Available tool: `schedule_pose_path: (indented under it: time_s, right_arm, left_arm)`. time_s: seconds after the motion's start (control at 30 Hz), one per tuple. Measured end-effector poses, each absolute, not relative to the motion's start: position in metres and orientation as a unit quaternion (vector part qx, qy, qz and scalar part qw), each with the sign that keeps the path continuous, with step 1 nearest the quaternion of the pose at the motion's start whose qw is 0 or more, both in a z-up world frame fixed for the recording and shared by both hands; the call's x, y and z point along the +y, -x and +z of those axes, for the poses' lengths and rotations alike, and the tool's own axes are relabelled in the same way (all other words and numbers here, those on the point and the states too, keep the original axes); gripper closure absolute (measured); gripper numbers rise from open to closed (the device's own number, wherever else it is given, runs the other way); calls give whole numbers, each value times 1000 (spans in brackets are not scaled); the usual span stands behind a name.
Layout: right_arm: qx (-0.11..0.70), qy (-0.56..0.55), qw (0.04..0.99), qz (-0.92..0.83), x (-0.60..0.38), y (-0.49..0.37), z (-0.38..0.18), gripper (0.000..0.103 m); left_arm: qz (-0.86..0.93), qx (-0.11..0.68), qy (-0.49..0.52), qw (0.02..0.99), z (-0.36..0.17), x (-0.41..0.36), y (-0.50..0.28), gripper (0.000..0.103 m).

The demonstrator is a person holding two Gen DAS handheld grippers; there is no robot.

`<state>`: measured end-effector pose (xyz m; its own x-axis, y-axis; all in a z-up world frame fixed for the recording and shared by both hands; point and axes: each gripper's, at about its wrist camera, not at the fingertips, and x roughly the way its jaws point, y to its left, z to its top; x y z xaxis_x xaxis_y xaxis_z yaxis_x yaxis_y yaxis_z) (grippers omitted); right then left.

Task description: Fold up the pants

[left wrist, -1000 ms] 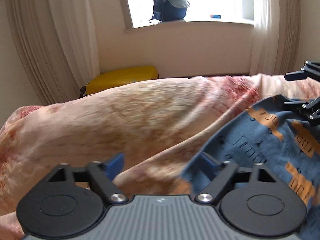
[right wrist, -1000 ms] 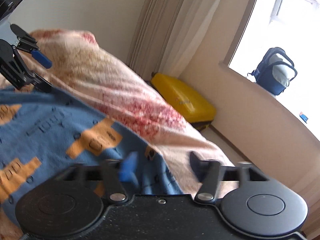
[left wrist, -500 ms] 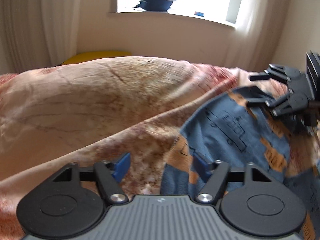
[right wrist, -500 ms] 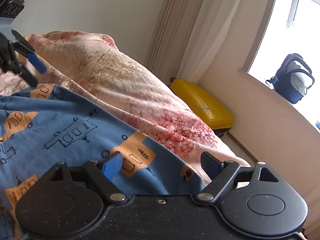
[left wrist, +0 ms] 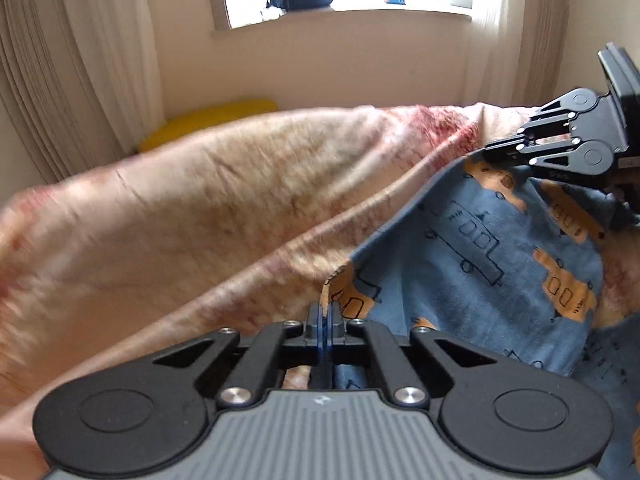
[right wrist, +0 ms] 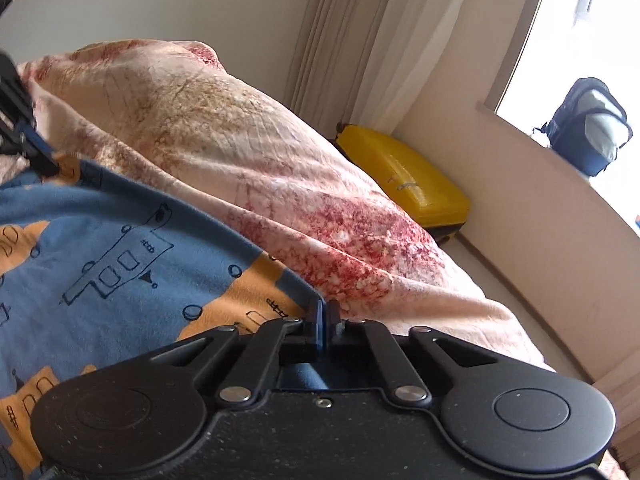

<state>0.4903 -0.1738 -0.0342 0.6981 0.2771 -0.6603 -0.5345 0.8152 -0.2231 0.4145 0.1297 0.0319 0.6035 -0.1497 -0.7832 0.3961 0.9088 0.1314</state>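
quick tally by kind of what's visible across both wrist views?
Grippers: 2, left gripper, right gripper
Pants: 1, blue pants
Blankets: 1, blanket
Suitcases: 1, yellow suitcase
Backpacks: 1, backpack
Total: 6

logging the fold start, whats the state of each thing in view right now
left gripper: jaws shut on the pants edge
right gripper: jaws shut on the pants edge
pants: lying on the blanket, edge pinched at two spots
blanket: spread, rumpled
suitcase: closed, lying flat
backpack: upright on the sill

surface: bed blanket (left wrist: 224, 200), pink-red mottled | on it: blue patterned pants (left wrist: 480, 264)
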Motion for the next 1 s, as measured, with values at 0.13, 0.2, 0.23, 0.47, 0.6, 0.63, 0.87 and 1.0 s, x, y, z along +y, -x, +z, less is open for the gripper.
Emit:
schedule_pose_path:
  time_s: [0.13,0.2,0.23,0.47,0.6,0.63,0.87,1.0]
  right_arm:
    - [274,204,915,214,-175,-479,-12,103]
    - [262,204,919,211,-174,-475,-3,103]
    - [263,202,920,210,-174,-475,0,103]
    - [242,215,923,209,-176,-444,18,103]
    - [212,197,933,216,-195,-404,38,103]
    - [202,197,934,221,-201,-389,43,103]
    - [164,202,934,244,-238,-282,69,103]
    - [169,198,930,259,-253,-224,76,103]
  left_arm:
    - [-143,399,-187,887,54,126,-409,102]
    - [-129,406,-200,882,54,123,-410,102]
    - [-126,406,-205,882,54,120,-409,102]
    - [-133,371,-225,891,70,111,-378,102]
    - [-154,324,-242,901,83,110,-341,102]
    - [-161,313,-246,903,85,110,-331,101]
    - [-190,251,-340,886,82,88,-245,101]
    - [-198,223,-395,869,69,78,-202,101]
